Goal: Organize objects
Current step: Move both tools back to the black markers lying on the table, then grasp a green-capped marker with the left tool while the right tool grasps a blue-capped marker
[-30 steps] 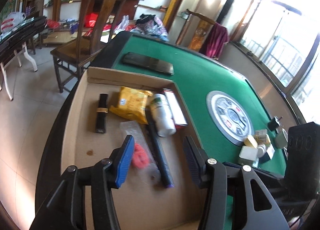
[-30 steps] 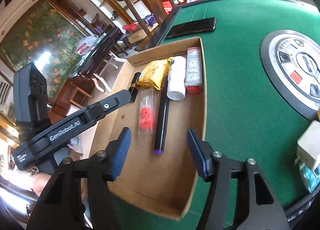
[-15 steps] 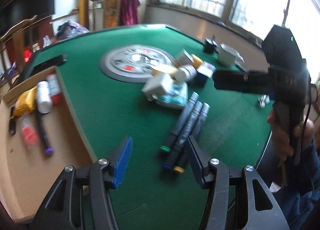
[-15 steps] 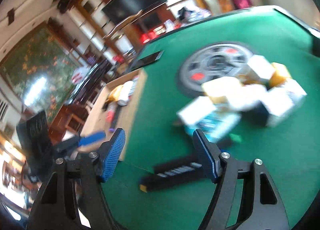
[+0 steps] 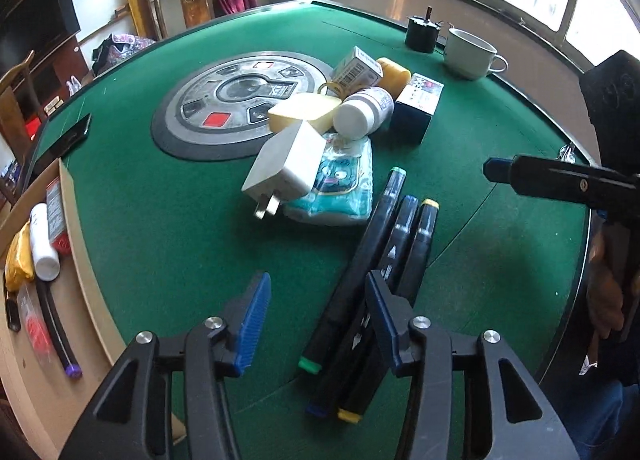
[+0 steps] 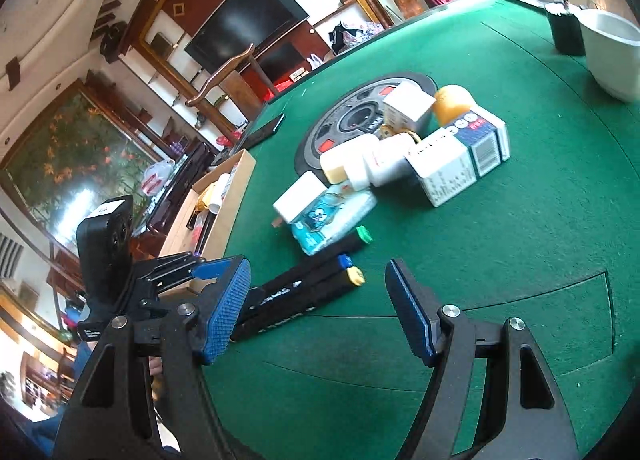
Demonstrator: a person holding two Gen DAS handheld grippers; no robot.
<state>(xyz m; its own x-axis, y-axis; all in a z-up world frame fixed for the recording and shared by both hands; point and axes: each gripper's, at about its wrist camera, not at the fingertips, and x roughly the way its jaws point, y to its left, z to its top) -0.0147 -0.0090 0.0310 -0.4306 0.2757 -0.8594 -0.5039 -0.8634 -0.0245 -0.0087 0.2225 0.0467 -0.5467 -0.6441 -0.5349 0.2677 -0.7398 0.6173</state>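
Three black markers [image 5: 376, 268] lie side by side on the green table, with green, blue and yellow caps; they also show in the right wrist view [image 6: 304, 284]. My left gripper [image 5: 316, 324] is open and empty just above their near ends. My right gripper [image 6: 320, 312] is open and empty, to the right of the markers. Behind them lies a pile: a white charger [image 5: 286, 166], a tissue pack [image 5: 340, 188], a white bottle [image 5: 362, 112], a dark blue box [image 5: 416, 106]. A cardboard tray [image 5: 86, 260] at the left holds several items.
A white cup [image 5: 470, 54] and a small black container [image 5: 420, 34] stand at the far right edge. A round grey control panel [image 5: 232, 100] sits mid-table. A black phone [image 5: 64, 142] lies beyond the tray. Wooden chairs stand around the table.
Both grippers have swung away from the cardboard tray to the right, over the markers and the pile. Both stay open and empty.
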